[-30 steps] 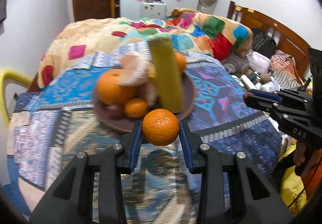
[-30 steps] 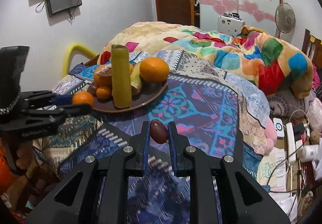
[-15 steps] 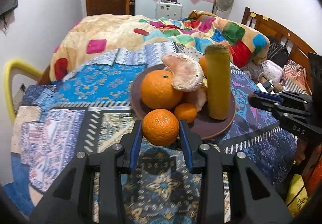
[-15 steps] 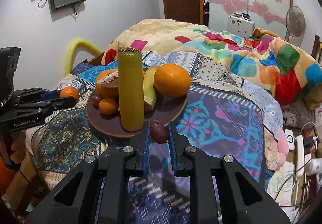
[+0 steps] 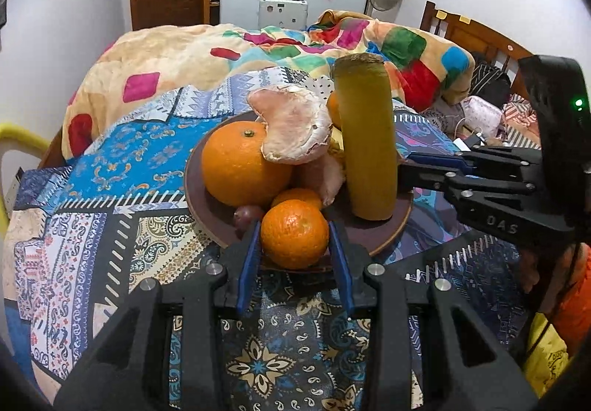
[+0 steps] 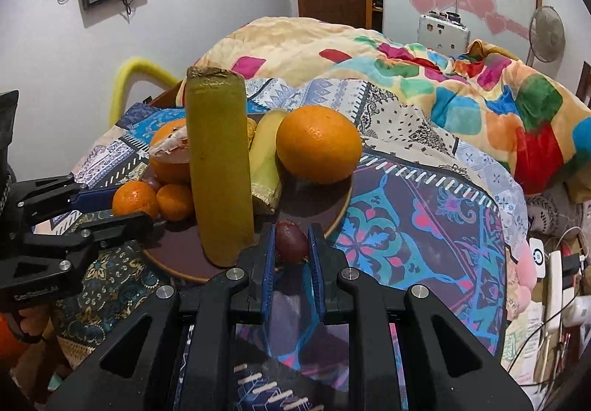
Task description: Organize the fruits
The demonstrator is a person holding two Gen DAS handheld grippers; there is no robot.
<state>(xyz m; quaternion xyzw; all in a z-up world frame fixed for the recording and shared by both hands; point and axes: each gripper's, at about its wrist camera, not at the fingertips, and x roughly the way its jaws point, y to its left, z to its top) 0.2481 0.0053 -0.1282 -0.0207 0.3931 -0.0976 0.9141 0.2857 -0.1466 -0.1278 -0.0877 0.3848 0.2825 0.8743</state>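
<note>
Fruit is in both my jaws right now. My left gripper (image 5: 294, 244) is clamped on a small mandarin (image 5: 294, 233), its blue pads pressing the fruit from either side, right at the near rim of the brown plate (image 5: 384, 237). My right gripper (image 6: 291, 244) is closed on a dark reddish-brown small fruit (image 6: 291, 242), pinched between the pads just over the plate's edge on my side.

Ahead of the left jaws, touching distance past the mandarin, sit a second small mandarin (image 5: 297, 194) and another dark fruit (image 5: 246, 215) slightly to the left. Beyond those, a large orange (image 5: 243, 165) with a peeled pink citrus segment (image 5: 291, 128) resting on top. To the right of the jaws, an upright yellow-green cut stalk (image 5: 367, 141) stands on the plate.

From the right wrist, that stalk rises just left of my jaws; a banana (image 6: 266, 159) leans behind it and another large orange (image 6: 318, 144) lies straight ahead. The plate rests on a patterned blue batik cloth (image 5: 122, 196).
</note>
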